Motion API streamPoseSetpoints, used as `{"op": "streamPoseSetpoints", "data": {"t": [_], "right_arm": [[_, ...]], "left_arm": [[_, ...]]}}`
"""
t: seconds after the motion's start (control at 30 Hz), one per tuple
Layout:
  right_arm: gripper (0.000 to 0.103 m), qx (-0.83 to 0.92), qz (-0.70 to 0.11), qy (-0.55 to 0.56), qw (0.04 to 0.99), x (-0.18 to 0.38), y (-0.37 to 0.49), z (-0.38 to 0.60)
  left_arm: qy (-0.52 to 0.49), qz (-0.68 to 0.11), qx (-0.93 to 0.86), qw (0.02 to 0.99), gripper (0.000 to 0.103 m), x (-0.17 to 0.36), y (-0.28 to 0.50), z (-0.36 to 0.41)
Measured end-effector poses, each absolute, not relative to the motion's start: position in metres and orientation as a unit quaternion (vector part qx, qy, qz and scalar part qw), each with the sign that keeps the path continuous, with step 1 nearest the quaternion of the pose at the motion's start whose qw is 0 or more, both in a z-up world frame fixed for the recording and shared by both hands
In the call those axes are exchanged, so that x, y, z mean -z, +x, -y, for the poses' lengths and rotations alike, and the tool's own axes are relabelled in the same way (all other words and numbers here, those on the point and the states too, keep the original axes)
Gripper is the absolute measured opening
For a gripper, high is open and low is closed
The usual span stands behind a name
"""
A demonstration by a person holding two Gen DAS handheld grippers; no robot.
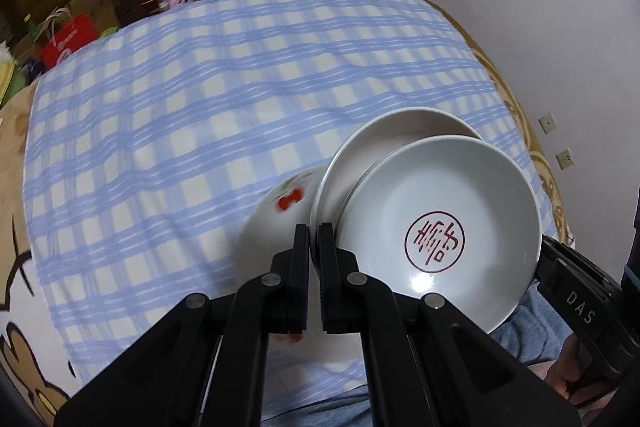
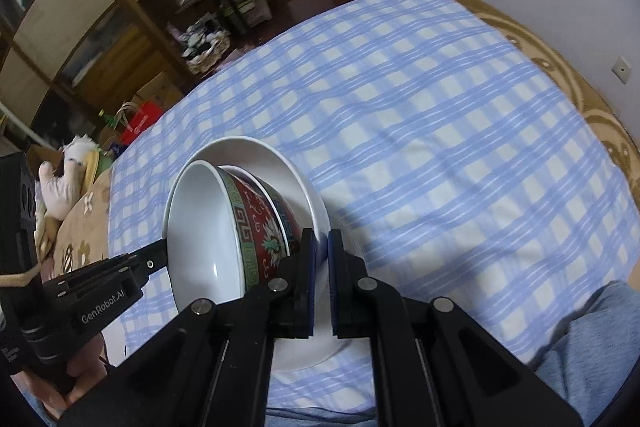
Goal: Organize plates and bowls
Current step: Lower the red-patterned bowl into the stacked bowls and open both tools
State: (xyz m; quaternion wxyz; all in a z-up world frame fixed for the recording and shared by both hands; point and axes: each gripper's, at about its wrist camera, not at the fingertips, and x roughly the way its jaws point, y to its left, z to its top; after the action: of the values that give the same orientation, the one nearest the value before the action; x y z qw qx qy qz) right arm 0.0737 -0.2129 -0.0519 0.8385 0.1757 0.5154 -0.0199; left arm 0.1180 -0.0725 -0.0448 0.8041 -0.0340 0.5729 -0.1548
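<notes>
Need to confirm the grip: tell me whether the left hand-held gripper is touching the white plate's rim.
Touching. The left wrist view shows the left hand-held gripper shut on the rim of the white plate, with no gap visible.

The left gripper (image 1: 314, 239) is clamped on the rim of a white plate (image 1: 352, 171), lifted over the blue checked cloth (image 1: 200, 99). Just left of that plate is a bowl (image 1: 276, 215) with red marks. In front of the plate, to its right, sits a dish (image 1: 460, 195) with a red seal; the right gripper (image 1: 560, 267) reaches toward the dish's right edge.
</notes>
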Motion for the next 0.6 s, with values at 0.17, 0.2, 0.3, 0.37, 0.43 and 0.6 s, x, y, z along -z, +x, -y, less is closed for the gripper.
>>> {"op": "streamPoseSetpoints", "data": {"t": [0.17, 0.2, 0.3, 0.37, 0.43, 0.6], "right_arm": [[0.007, 0.011, -0.532, 0.174, 0.829, 0.073, 0.072, 0.196], [0.007, 0.01, -0.537, 0.175, 0.825, 0.078, 0.072, 0.195], [0.007, 0.01, -0.548, 0.173, 0.819, 0.091, 0.072, 0.192], [0.007, 0.01, -0.553, 0.172, 0.815, 0.098, 0.073, 0.192], [0.007, 0.013, -0.553, 0.177, 0.814, 0.105, 0.074, 0.194], [0.007, 0.004, -0.55, 0.195, 0.812, 0.111, 0.078, 0.2]], "left_arm": [[-0.041, -0.588, 0.141, 0.796, 0.003, 0.066, 0.114, 0.056], [-0.043, -0.591, 0.14, 0.793, 0.003, 0.071, 0.113, 0.054], [-0.041, -0.601, 0.136, 0.786, 0.003, 0.086, 0.113, 0.053], [-0.037, -0.602, 0.135, 0.786, 0.003, 0.093, 0.113, 0.054], [-0.039, -0.596, 0.138, 0.79, 0.003, 0.098, 0.113, 0.053], [-0.016, -0.584, 0.14, 0.8, 0.004, 0.096, 0.113, 0.059]]}}
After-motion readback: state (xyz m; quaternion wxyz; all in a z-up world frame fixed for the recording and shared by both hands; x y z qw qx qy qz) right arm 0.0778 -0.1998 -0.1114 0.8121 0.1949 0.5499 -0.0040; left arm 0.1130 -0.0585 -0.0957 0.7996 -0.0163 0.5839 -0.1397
